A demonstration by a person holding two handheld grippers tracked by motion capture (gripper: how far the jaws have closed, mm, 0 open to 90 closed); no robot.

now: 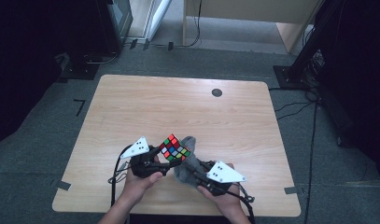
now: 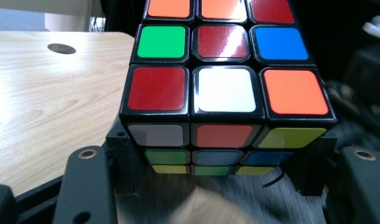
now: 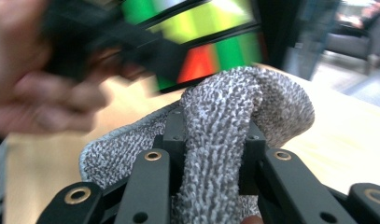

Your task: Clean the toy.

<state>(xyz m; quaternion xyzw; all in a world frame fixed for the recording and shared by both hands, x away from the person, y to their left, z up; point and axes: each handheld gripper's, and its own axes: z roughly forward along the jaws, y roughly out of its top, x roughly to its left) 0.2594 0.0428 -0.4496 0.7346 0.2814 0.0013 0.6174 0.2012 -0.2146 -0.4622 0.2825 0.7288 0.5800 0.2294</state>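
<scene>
A person sits at the wooden table (image 1: 131, 107) with a gripper in each hand. In the high view, both hands are near the table's 6 o'clock edge.

The left gripper (image 1: 160, 156) has its jaws squeezed on a puzzle cube (image 1: 174, 147), one jaw on each side of it. The cube is held up off the table and tipped, so one corner points toward 12 o'clock in the high view. A cube is the same length every way, so it has no long side. In the left gripper view the cube (image 2: 225, 88) sits between the two black jaws, with red, white and orange squares in the near row of its top face.

The right gripper (image 1: 193, 170) has its jaws pinched on a grey cloth (image 1: 185, 168). In the right gripper view the cloth (image 3: 225, 140) runs up between the jaws like a thick roll, from 6 o'clock toward 12 o'clock, then folds over toward 3 o'clock. The cloth sits just at 5 o'clock from the cube in the high view. The two look like they touch, but it is blurry, so I cannot tell for sure.
</scene>
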